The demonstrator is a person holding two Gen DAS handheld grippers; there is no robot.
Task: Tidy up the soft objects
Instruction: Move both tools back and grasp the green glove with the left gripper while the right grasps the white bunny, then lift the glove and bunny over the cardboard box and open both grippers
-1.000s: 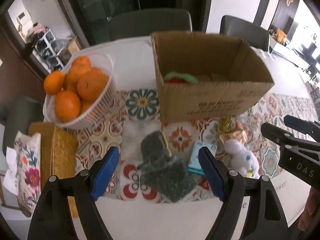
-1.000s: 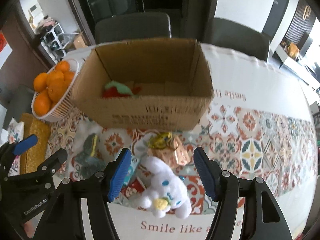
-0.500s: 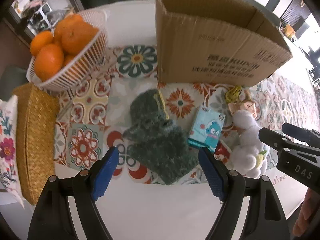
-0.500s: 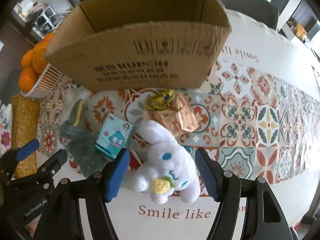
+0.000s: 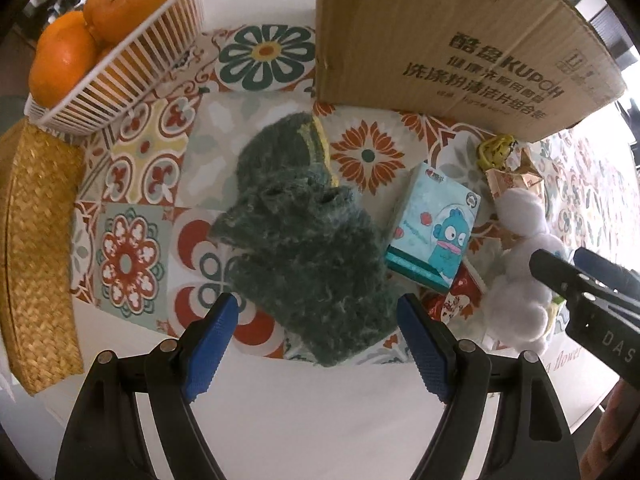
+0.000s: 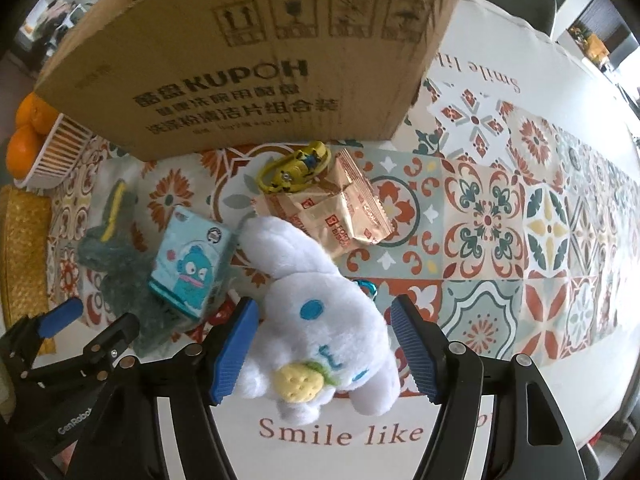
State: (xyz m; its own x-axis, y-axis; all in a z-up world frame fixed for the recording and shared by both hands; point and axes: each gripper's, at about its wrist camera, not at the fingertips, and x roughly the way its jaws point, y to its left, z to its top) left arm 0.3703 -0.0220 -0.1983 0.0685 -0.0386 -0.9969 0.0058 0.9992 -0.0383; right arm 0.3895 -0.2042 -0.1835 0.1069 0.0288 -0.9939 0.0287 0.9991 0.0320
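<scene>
Now white plush (image 6: 320, 320) between open right tongs (image 6: 325, 348).

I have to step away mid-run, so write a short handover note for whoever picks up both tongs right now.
Left tongs: open, poised over the dark green fuzzy toy, not gripping it.
Right tongs: open, straddling the white plush, pads not pressing.
Both toys lie on the patterned cloth in front of the cardboard box, beside a blue carton, snack packets and a yellow keyring.
Done: nothing visible from here; the box interior is out of view.
Left: probably close on each toy and move it to the box.
</scene>
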